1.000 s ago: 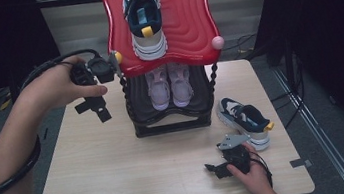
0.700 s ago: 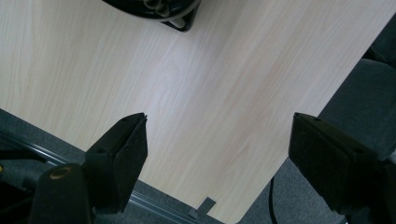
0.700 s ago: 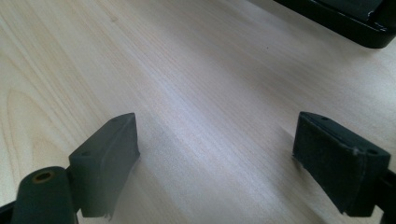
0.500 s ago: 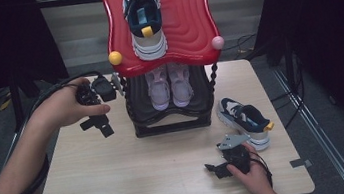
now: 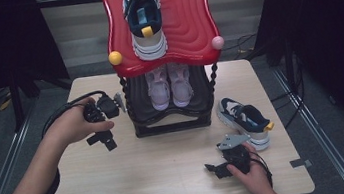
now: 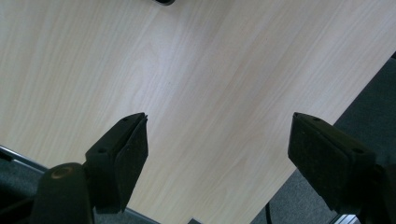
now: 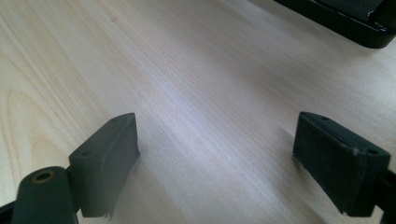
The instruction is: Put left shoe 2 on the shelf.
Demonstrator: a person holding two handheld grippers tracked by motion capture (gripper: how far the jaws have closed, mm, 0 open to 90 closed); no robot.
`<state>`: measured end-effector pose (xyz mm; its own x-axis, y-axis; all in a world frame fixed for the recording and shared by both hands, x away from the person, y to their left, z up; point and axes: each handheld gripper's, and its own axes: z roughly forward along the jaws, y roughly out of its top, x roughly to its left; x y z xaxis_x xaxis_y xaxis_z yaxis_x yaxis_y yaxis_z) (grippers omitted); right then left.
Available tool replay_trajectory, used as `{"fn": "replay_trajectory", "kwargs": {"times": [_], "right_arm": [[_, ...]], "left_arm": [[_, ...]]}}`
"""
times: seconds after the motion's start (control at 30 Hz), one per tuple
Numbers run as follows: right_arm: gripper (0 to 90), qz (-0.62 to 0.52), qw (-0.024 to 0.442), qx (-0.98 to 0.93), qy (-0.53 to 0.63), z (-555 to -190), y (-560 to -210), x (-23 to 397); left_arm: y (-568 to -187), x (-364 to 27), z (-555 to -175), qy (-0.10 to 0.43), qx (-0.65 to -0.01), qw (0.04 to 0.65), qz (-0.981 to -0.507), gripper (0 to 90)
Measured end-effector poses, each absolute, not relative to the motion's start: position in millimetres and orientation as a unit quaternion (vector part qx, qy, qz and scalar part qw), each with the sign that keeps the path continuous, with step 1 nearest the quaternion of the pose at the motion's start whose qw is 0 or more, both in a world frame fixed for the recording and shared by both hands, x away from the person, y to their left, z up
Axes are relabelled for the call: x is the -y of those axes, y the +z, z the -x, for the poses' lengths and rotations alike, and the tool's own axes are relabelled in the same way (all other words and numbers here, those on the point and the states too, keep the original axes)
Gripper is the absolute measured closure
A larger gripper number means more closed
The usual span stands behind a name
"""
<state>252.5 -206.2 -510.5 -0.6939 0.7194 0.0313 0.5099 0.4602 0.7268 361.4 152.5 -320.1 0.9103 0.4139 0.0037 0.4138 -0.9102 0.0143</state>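
Sneaker (image 5: 246,121) — a navy-and-white one with a yellow heel tab — was seen lying on the wooden table (image 5: 169,168) to the right of the rack's foot, near the right gripper (image 5: 218,168) and apart from it. Its toe was pointed toward the black shoe rack (image 5: 173,122) and its heel toward the table's right edge. The right gripper was held low over the table by the person's right hand (image 5: 253,174), close to the near edge, with its jaws pointed left along the boards. In the right gripper view the two black jaws were seen standing well apart, with only bare wood between them and the dark base of the rack at the top right corner.

The left gripper (image 5: 104,140) was held by the left hand (image 5: 70,125) just beside the rack's left side, its jaws turned down toward the table. In the left gripper view those jaws were likewise found spread wide, nothing being caught between them — only pale tabletop and the table's edge were seen past them.

On the rack's red wavy top shelf (image 5: 186,29) a matching navy-and-white shoe (image 5: 143,20) was set upright, its yellow tab facing the camera. A pair of pale lilac shoes (image 5: 169,84) was placed side by side on the lower black shelf. A yellow knob (image 5: 115,58) and a pink knob (image 5: 218,42) were fitted at the red shelf's front corners.
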Motion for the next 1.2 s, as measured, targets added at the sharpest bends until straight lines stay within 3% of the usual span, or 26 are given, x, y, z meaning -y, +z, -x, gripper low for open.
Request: {"fn": "replay_trajectory", "kwargs": {"times": [0.57, 1.2], "right_arm": [[13.5, -0.365, 0.142, -0.843, 0.370, -252.4, -510.6, 206.2], [13.5, -0.366, 0.140, -0.843, 0.369, -252.1, -510.5, 206.1]], "left_arm": [[-373.6, -158.1, -364.6, -0.015, -0.217, 0.010, -0.976, 20.0], [-435.3, -159.4, -365.4, 0.004, -0.249, 0.067, -0.966, 20.0]]}}
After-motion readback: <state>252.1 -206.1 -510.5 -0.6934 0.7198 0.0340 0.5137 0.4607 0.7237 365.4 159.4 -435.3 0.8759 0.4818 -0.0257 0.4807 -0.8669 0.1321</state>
